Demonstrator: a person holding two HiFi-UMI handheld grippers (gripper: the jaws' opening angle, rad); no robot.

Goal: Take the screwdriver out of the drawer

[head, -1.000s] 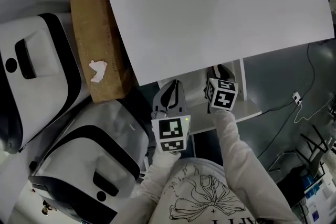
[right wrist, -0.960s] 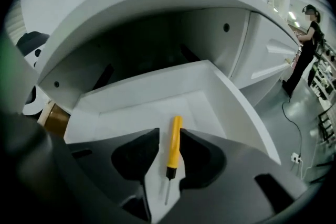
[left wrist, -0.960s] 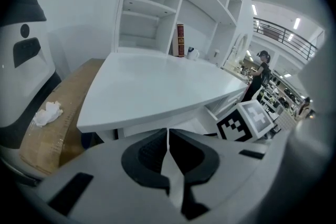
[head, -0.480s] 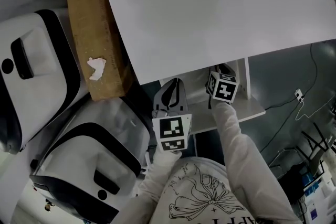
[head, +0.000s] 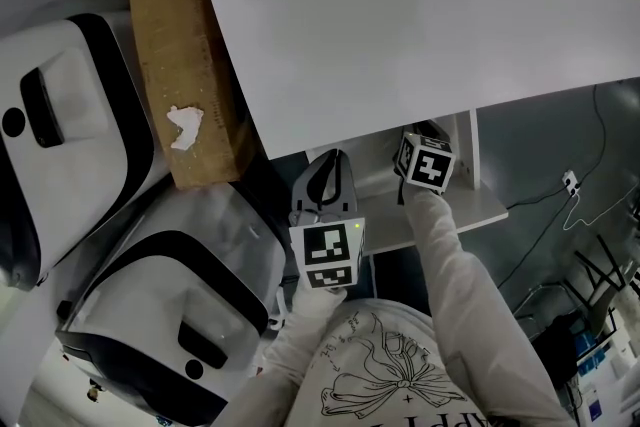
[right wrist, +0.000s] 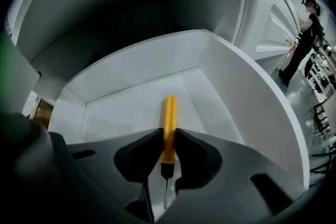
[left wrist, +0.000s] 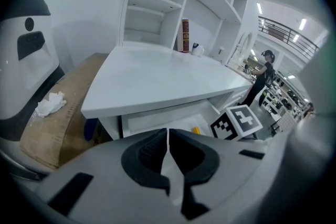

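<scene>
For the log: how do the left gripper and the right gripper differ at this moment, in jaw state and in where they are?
The left gripper has its jaws together with nothing between them; the right gripper has its jaws closing on the handle of the yellow screwdriver. The left gripper is held back outside the drawer; the right gripper reaches down into it. Both carry a black-and-white marker cube.

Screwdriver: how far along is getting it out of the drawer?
Done: the drawer stands open. In hand: the right gripper is closing its jaws round the screwdriver, on its yellow handle. Left: lifting it out; it lies on the drawer floor.
</scene>
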